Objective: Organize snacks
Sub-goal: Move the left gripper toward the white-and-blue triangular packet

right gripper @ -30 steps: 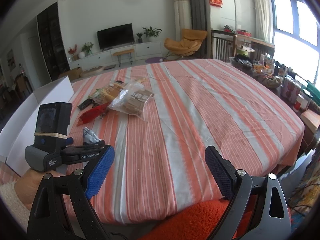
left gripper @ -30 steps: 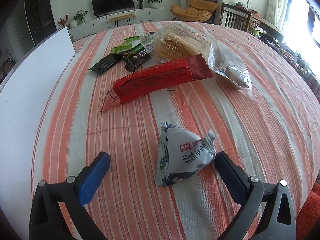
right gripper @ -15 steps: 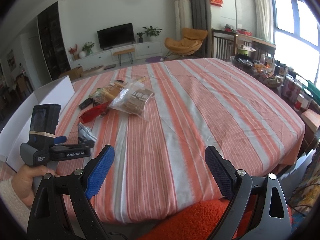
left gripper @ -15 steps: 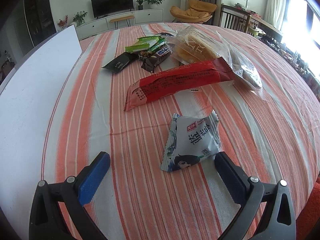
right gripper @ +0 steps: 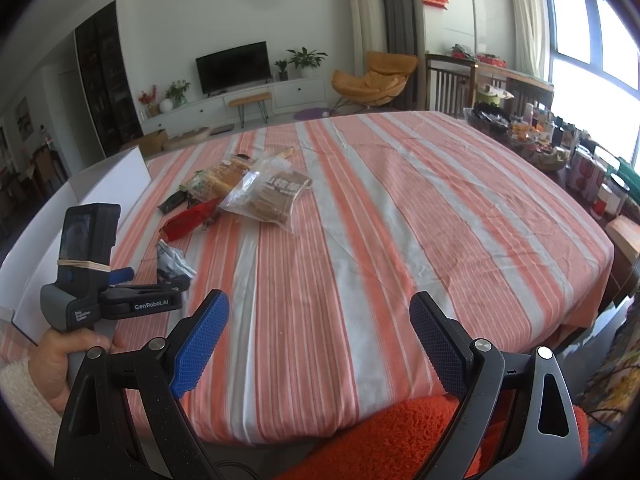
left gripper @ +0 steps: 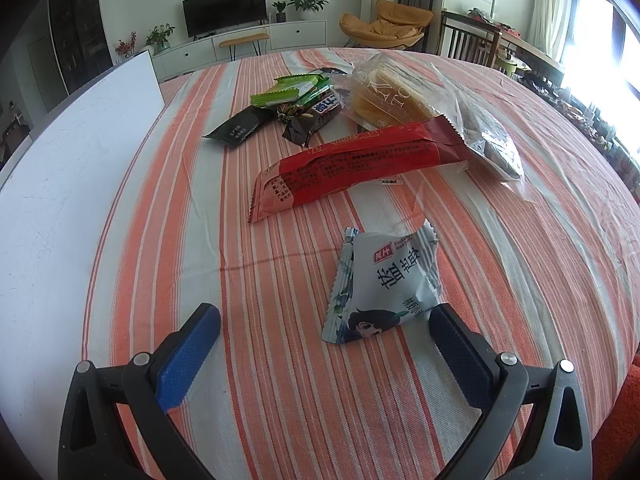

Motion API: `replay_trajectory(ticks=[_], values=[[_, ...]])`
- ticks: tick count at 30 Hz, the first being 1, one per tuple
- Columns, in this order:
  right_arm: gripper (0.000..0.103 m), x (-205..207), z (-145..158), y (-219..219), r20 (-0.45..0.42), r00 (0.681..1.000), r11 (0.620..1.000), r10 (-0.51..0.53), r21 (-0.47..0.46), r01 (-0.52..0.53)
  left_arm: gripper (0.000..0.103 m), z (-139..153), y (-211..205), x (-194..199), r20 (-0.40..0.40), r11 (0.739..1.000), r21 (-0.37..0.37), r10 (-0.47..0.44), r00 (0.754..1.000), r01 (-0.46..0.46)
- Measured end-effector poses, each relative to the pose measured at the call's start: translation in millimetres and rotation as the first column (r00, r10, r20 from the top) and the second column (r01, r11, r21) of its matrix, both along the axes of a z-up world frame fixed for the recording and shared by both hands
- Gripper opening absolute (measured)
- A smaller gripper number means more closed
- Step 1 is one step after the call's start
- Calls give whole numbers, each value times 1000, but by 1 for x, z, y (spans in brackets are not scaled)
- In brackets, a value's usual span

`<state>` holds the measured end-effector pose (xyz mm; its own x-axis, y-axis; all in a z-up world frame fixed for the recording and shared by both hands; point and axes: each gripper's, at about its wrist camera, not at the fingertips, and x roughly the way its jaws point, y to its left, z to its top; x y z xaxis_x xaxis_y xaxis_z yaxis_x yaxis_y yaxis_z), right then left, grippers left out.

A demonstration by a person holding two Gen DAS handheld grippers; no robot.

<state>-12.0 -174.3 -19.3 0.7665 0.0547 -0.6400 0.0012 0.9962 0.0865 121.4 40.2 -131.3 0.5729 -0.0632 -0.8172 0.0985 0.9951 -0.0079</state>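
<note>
- My left gripper (left gripper: 320,334) is spread wide, holding nothing; its right finger (left gripper: 460,354) sits just beside the blue-and-white snack packet (left gripper: 384,284).
- My right gripper (right gripper: 320,340) is wide too, empty, well apart from that packet.
- Beyond the packet lie the red wrapper (left gripper: 352,164) and the remaining snack pile (left gripper: 320,104); I judge sorting hardly begun.

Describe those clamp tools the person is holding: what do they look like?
Each gripper, left gripper and right gripper, has a black plastic frame with silver rivets and two blue fingers with a dimpled surface. In the right view, the left tool has a grey handle, a black camera block bound with a rubber band, and "GenRobot.AI" lettering. The left hand wears a fluffy white sleeve.
</note>
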Motion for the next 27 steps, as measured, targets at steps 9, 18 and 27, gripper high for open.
replay_trajectory(ticks=[9, 18, 27], values=[[94, 0, -6, 3, -8, 1000, 1000, 8, 1, -8, 103, 0, 0, 0, 0, 1000, 0, 0, 1000, 0], [94, 1, -10, 4, -19, 1000, 1000, 14, 4, -14, 103, 0, 0, 0, 1, 1000, 0, 0, 1000, 0], [94, 2, -11, 3, -21, 1000, 1000, 14, 7, -14, 103, -1, 0, 0, 1, 1000, 1, 0, 1000, 0]])
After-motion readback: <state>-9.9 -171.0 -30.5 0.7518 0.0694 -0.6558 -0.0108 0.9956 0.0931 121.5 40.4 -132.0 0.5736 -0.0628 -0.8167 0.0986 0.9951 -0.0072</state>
